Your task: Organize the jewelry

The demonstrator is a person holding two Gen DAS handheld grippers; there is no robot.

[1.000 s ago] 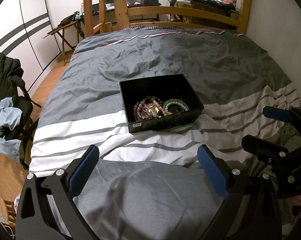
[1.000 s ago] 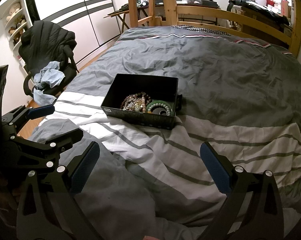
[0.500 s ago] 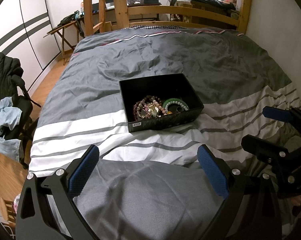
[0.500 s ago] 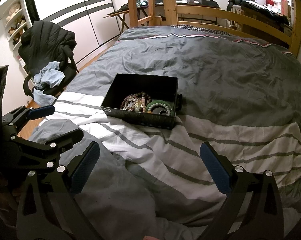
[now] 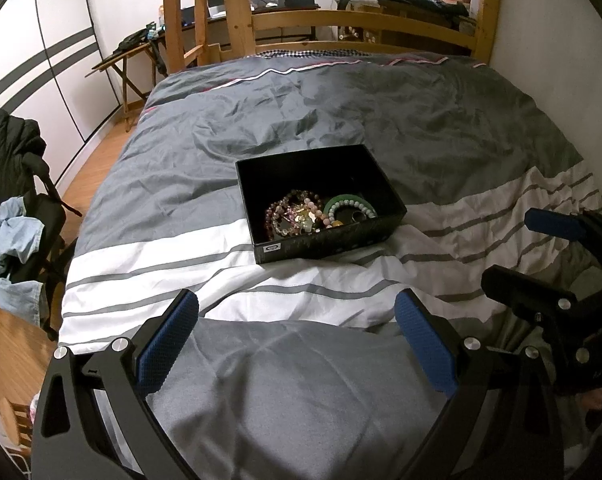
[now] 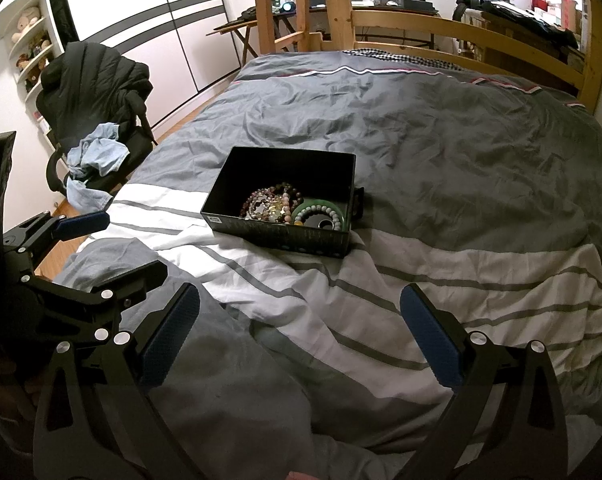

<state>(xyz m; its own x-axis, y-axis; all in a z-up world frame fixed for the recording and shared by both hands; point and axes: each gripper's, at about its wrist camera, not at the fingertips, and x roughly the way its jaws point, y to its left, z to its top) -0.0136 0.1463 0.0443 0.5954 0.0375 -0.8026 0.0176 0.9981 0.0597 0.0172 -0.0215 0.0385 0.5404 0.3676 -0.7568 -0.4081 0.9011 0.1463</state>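
An open black box [image 5: 261, 184] sits on the striped bed cover; it also shows in the right wrist view [image 6: 277, 236]. Inside lie several beaded bracelets [image 5: 293, 216] and a green bangle with a pale bead bracelet [image 5: 347, 204], also seen from the right [image 6: 321, 214]. My left gripper [image 5: 297, 336] is open and empty, well short of the box. My right gripper [image 6: 301, 330] is open and empty, also short of the box. Each gripper shows at the edge of the other's view: the right one [image 5: 541, 248] and the left one [image 6: 113, 240].
The grey and white duvet [image 5: 341, 112] covers the whole bed. A wooden bed frame and ladder [image 5: 229, 12] stand at the far end. A chair with a black jacket and blue clothes [image 6: 97, 120] stands left of the bed. A wall runs along the right side.
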